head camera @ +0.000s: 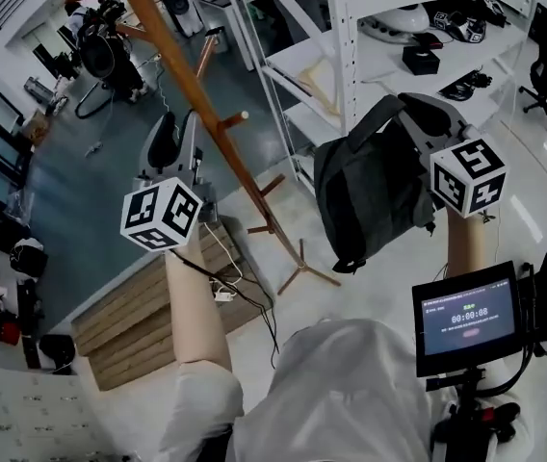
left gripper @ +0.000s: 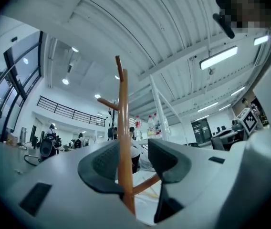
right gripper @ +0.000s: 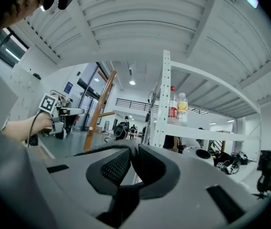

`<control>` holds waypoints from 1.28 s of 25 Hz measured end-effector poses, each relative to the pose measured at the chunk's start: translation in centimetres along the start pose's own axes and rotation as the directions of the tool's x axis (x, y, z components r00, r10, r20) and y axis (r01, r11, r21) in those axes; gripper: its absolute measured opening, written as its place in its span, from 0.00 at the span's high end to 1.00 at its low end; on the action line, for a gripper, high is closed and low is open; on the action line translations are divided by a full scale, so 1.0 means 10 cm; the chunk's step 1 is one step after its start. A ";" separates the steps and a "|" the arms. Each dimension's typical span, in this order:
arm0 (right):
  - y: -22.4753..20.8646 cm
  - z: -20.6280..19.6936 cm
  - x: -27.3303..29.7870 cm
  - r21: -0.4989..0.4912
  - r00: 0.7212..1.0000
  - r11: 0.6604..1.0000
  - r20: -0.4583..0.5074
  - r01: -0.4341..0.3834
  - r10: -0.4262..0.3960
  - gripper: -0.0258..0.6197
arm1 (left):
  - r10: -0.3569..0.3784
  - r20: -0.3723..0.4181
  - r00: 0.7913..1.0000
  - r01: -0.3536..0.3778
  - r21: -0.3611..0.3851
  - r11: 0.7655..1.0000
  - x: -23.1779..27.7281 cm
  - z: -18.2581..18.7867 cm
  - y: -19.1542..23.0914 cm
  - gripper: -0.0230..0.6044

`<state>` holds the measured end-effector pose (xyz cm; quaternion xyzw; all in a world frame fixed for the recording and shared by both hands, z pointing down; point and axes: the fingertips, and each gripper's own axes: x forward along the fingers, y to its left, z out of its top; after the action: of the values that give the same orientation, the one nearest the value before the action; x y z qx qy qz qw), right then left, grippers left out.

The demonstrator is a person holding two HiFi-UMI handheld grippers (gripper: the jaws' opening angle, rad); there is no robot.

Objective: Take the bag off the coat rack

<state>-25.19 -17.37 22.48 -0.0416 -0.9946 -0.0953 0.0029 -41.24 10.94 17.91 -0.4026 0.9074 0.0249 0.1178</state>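
Two grippers show in the head view: the right gripper [head camera: 406, 106] holds the dark grey fabric bag [head camera: 370, 191] well to the right of the slanted brown wooden coat rack [head camera: 193, 86]. The lift-off looks done, and the next move is probably to carry the bag clear. The left gripper [head camera: 177, 133] sits just beside the rack. In the left gripper view its jaws stand apart, with the rack's pole [left gripper: 122, 128] in the gap and the pads not pressing it. In the right gripper view the jaws are clamped on the bag's strap [right gripper: 109, 148], with the rack [right gripper: 97, 111] off to the left.
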 end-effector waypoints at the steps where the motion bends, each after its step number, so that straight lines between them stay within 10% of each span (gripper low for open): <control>1: -0.06 -0.01 -0.05 0.000 1.000 1.000 -0.003 0.020 -0.020 0.88 | -0.009 0.015 1.000 0.009 0.005 1.000 -0.02 0.05 -0.05 0.69; 15: -0.62 -0.27 -1.02 0.018 0.954 0.957 -0.085 0.290 -0.287 0.88 | -0.310 0.057 0.949 0.309 0.022 0.951 0.32 -0.13 -1.68 0.69; 32: -0.97 -1.11 -2.52 -0.032 0.708 0.747 -0.296 0.664 -0.641 0.88 | -0.738 -0.045 0.673 0.708 -0.249 0.661 0.37 -1.24 -3.93 0.70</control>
<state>-0.87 -31.09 31.17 0.3270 -0.9362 -0.0569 0.1155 -17.09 -19.99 31.01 -0.7410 0.6701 0.0431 0.0097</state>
